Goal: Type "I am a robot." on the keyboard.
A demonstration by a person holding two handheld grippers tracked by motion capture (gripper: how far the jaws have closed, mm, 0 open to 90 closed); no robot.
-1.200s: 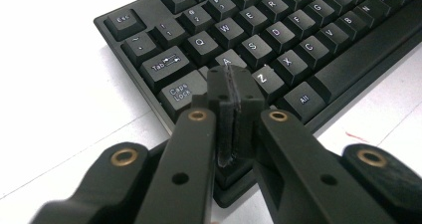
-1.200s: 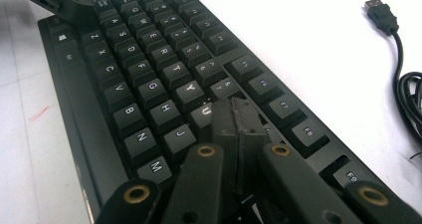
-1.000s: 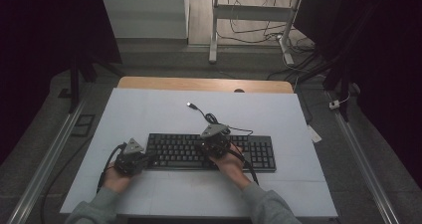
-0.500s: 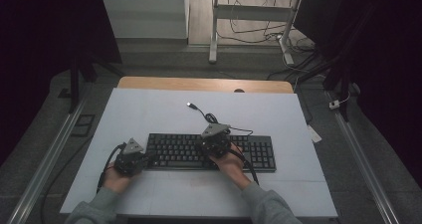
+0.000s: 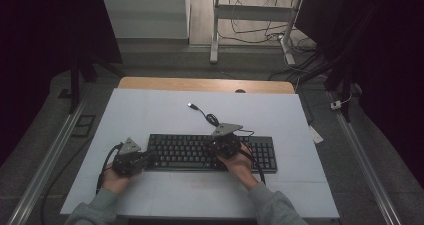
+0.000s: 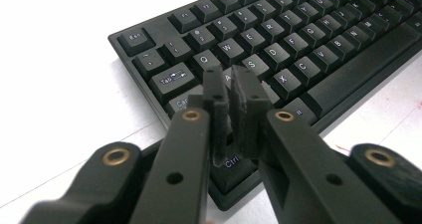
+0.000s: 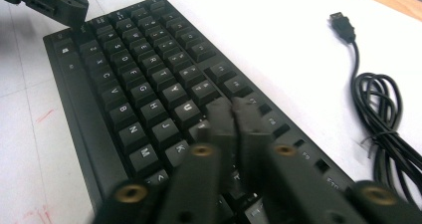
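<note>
Both grippers over the black keyboard (image 5: 212, 153), mid-table near the front edge

Left gripper (image 6: 233, 84) above the left-hand keys, jaws just easing apart, a narrow slit, nothing between them; right gripper (image 7: 234, 109) over the middle keys, likewise barely parted, empty; USB cable (image 7: 383, 114) coiled beside.

On your black keyboard (image 6: 278, 50) you can read white key legends: Esc at its corner, Tab below it, then Q, W, E, S, D, X, C and Ctrl near its front edge. From your other side you read Y, U, G, H, J, B, N, M, V.
</note>
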